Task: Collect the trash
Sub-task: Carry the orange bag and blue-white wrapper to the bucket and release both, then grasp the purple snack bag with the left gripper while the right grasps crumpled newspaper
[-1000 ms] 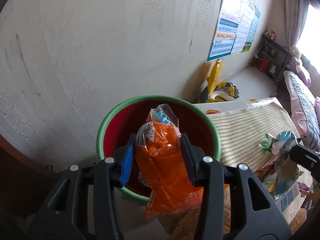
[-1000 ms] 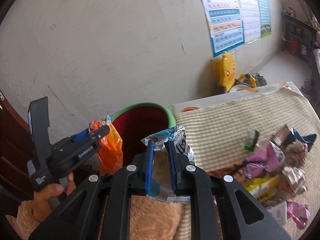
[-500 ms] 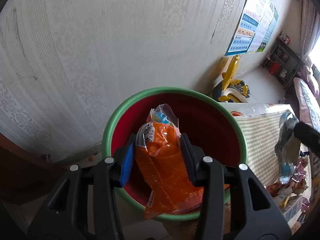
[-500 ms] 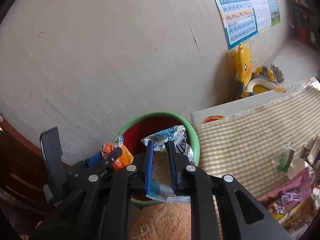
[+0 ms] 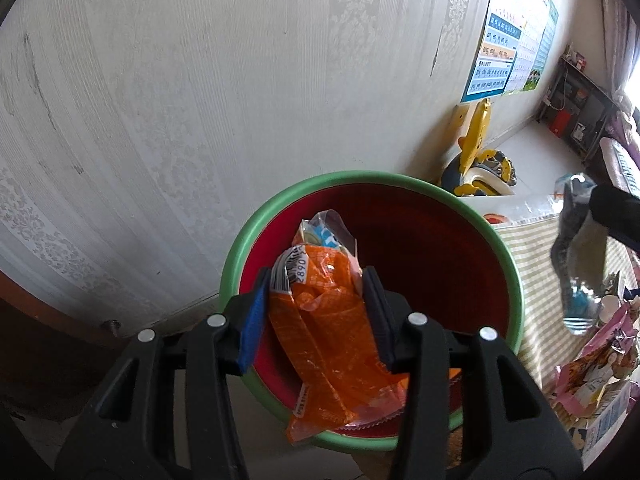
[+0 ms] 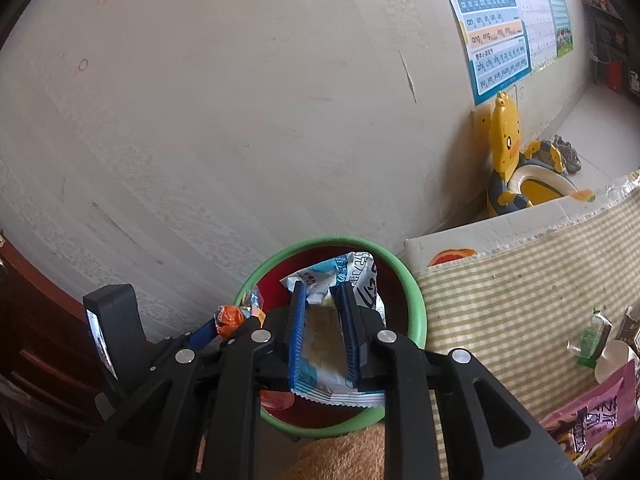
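The left gripper [image 5: 316, 316] pinches a crumpled orange wrapper [image 5: 332, 344] between its pads; its jaws have just been opening a little, yet the wrapper sits between them as before. A second ago the wrapper hung over the near rim of the bin [image 5: 516, 280]; now it hangs above the bin's red inside. The right gripper [image 6: 323, 336] is pressed together on a blue-and-white snack packet [image 6: 340, 276], and its jaws have just been easing apart a touch with the packet between them. It has come across from above the striped tablecloth [image 6: 520, 300] and now holds the packet over the bin's green rim. The bin stands on the floor by the pale wall, just beside the table's end. More wrappers [image 6: 592, 420] lie heaped on the cloth, well apart from the bin.
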